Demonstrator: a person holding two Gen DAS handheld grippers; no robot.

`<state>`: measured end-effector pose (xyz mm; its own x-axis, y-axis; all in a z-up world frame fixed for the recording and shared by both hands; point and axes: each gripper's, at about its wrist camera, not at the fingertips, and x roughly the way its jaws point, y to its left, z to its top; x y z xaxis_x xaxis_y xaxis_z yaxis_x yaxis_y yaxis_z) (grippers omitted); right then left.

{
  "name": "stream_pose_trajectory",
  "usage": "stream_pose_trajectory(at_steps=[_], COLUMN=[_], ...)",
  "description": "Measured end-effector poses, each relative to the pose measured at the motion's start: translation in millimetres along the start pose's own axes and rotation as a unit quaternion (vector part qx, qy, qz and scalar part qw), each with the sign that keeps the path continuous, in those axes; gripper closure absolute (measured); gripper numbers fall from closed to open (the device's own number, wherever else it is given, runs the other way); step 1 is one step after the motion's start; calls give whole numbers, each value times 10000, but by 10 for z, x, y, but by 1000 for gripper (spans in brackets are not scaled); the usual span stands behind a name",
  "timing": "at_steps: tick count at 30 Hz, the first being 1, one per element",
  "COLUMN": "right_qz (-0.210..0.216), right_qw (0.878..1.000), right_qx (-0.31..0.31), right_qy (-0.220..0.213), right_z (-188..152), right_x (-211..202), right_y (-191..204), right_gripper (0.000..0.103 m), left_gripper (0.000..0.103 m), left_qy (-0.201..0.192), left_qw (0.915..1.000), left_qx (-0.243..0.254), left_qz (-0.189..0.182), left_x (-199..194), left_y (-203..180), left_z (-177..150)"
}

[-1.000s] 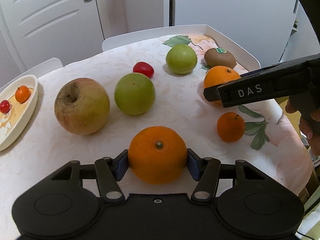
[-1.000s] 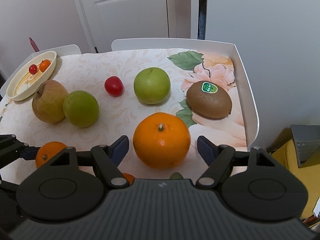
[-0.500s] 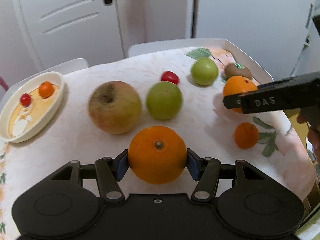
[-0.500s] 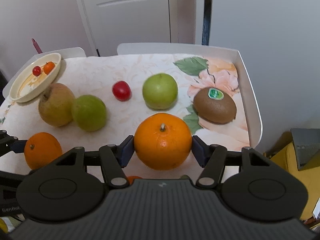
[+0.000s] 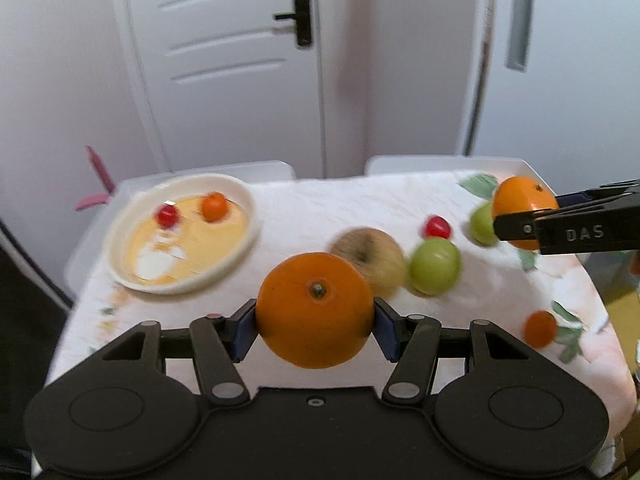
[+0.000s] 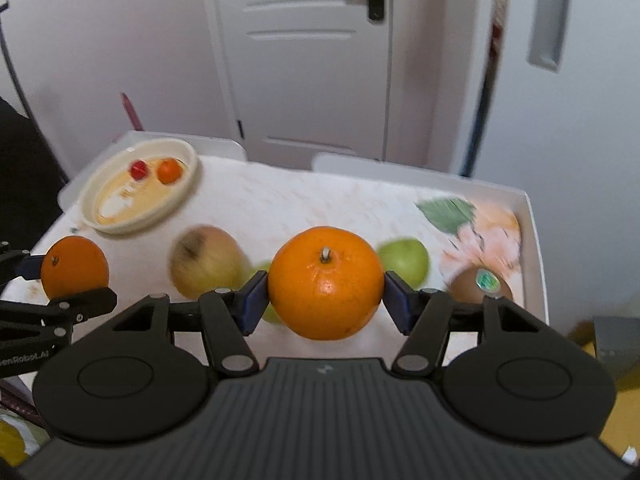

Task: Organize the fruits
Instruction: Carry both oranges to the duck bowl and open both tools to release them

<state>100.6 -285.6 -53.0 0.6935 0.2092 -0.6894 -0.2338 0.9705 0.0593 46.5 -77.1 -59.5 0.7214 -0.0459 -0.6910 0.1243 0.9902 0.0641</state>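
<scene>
A white panelled door [image 5: 224,60] with a black handle [image 5: 298,16] is standing at twelve o'clock, pale walls [image 5: 52,80] flanking it.

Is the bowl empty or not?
Not empty. The bowl holds a small red fruit and a small orange fruit.

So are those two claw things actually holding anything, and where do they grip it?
Yes. The left gripper pinches an orange by its sides; the right gripper pinches another orange likewise.
</scene>
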Motion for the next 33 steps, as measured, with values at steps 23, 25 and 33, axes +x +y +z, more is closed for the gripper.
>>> stream_pose_trajectory(at_steps=[23, 25, 33], right_qz=[818, 839, 772], right_qw=[9955, 9951, 9950], right_qx=[-479, -517, -596], right_qy=[-53, 1, 213], right_z=[936, 970, 1048], right_x=[562, 676, 1177], right_y=[1331, 1430, 1718], right_gripper=[27, 27, 27], left_gripper=[40, 40, 40], left_qy=[-84, -31, 271], left_qw=[9965, 9968, 9983], left_qx=[-543, -524, -281], left_qz=[634, 605, 428], left_x=[284, 409, 958], left_y=[1565, 1674, 1958], left_z=[550, 599, 716])
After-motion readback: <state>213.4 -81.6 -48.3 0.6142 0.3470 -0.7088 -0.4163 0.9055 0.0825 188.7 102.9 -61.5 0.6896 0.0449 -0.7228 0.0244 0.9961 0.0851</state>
